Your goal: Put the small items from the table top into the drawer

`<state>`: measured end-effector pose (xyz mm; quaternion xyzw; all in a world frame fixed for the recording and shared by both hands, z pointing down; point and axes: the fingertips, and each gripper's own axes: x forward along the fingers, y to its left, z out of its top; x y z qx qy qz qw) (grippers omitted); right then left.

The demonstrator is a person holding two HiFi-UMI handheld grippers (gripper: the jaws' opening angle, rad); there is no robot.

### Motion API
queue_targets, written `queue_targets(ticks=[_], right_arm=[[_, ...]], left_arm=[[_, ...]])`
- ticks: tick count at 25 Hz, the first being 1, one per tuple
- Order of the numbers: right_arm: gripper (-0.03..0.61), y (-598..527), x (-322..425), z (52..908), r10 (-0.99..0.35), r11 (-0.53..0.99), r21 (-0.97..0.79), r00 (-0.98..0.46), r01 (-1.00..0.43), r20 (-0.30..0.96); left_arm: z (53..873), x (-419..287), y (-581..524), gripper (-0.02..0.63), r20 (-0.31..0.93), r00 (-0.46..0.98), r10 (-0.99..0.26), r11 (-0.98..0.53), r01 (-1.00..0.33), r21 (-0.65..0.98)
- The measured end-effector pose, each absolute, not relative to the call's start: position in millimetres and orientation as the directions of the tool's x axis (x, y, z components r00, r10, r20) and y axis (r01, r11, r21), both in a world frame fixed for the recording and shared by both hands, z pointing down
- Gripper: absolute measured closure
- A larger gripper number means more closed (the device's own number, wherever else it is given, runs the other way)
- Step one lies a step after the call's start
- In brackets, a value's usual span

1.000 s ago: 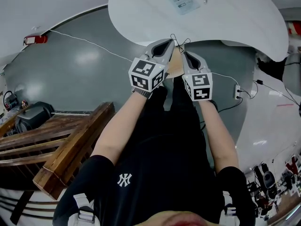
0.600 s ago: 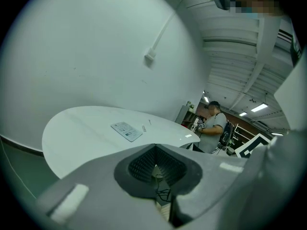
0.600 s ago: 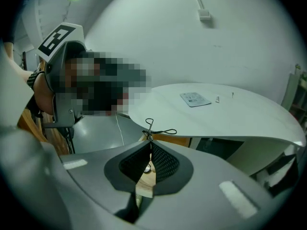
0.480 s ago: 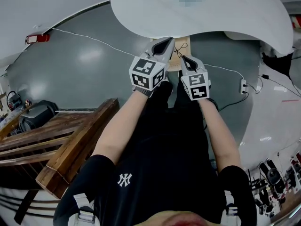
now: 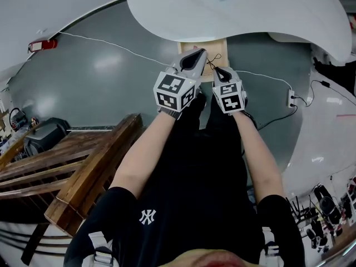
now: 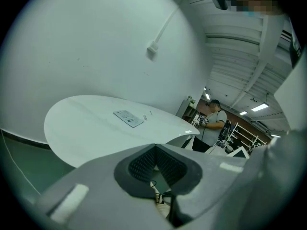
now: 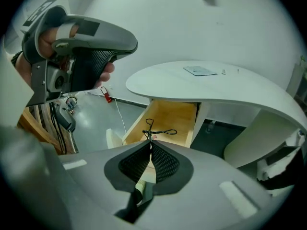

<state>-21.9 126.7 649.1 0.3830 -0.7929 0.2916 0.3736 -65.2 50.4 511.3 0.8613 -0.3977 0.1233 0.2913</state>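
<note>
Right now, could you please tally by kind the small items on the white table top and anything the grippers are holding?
Flat card on the table top: 1
Small loose pieces beside it: 2
Black cord in the right gripper: 1
Total: 4

My feeds are evenly lit from overhead; strip lights (image 6: 260,108) glow in the far room of the left gripper view. In the head view the grey floor (image 5: 83,93) shows soft pale glare patches and the white desk (image 5: 267,15) is nearly washed out. The drawer (image 7: 172,119) lies in the desk's shade, yet its wood reads clearly and the thin black cord (image 7: 160,132) stands sharp against it. Close up, the fingers (image 7: 165,166) are soft and dark. Fisheye bending curves every edge; both gripper views have black corners, the left one a mosaic patch at top right
</note>
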Motion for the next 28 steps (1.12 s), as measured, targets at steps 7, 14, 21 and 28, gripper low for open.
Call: queue_targets(ticks=[7, 14, 21, 28], right_arm=[[0.545, 128, -24, 672, -0.354, 0.534, -0.187, -0.419, -0.824, 0.836], [0.541, 125, -29, 684, -0.321, 0.555, -0.19, -0.419, -0.81, 0.849], [0.511, 119, -33, 687, -0.311, 0.558, -0.202, -0.428, -0.805, 0.848], [0.538, 113, -31, 675, -0.342, 0.554, -0.201, -0.441, -0.808, 0.829]], left_arm=[[528, -68, 56, 0.613, 0.469, 0.644, -0.605, -0.494, -0.765, 0.413], [534, -71, 57, 0.613, 0.48, 0.634, -0.606, -0.479, -0.773, 0.415], [536, -74, 56, 0.613, 0.487, 0.626, -0.609, -0.468, -0.78, 0.416], [537, -73, 55, 0.613, 0.483, 0.628, -0.61, -0.471, -0.778, 0.416]])
